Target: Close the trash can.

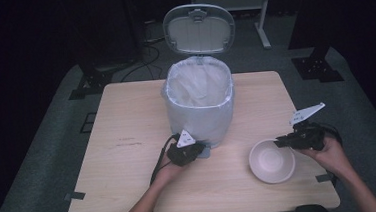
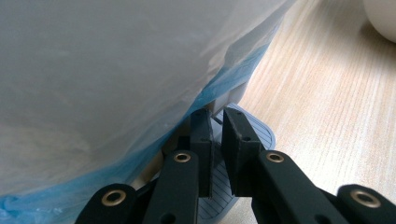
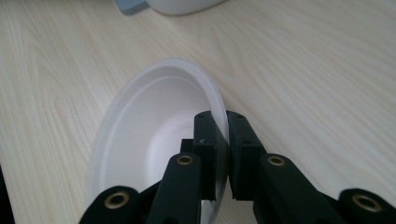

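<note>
A white bin lined with a clear bag stands in the middle of the wooden table, its lid raised upright behind it. My left gripper is at the bin's front foot. Its jaws are shut and sit over the ribbed grey pedal, with the bag's wall close on the left. A white paper bowl lies at the front right. My right gripper is shut on the bowl's right rim, and that rim sits pinched between the pads.
The table's front edge is close below both hands. Dark stands, cables and a grey carpet surround the table. Bare wood lies to the left of the bin.
</note>
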A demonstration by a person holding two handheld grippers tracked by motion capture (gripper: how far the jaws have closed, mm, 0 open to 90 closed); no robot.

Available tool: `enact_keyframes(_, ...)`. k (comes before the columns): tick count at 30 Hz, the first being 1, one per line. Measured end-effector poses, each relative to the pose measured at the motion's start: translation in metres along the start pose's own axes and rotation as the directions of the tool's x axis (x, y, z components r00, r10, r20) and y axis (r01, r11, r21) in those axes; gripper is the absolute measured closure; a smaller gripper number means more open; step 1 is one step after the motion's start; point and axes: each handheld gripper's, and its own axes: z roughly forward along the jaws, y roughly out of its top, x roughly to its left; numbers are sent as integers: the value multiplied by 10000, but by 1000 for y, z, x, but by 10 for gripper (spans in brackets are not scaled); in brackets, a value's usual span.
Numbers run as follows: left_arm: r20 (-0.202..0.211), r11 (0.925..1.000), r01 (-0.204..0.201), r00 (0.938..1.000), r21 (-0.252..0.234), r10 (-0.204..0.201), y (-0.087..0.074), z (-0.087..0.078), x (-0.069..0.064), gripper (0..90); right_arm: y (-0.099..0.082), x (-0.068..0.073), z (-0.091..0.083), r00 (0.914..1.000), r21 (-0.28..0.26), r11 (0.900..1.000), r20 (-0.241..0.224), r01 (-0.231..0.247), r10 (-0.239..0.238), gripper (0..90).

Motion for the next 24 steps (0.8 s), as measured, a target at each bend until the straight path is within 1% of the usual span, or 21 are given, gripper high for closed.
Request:
enact_keyframes(1,0,10000,0,10000,0,0,0,0,0,828,0,0,0,10000,0,10000,0,0,0,834)
enact_keyframes(2,0,10000,1,10000,1,-1,0,0,0,829,5,2,-4,9999,-28,10000,50,96,-96,835)
enact_keyframes(11,3,10000,1,10000,0,-1,0,0,0,829,27,6,-19,9990,-343,9984,121,441,-437,836)
enact_keyframes(19,18,10000,-7,10000,5,7,0,0,0,829,47,10,-36,9979,-565,9964,183,636,-626,836)
enact_keyframes(20,10,10000,-49,10000,61,49,0,0,0,829,49,10,-38,9978,-598,9961,184,645,-635,836)
enact_keyframes(24,11,10000,-2,10000,0,2,0,0,0,829,55,11,-43,9970,-634,9951,230,753,-739,836)
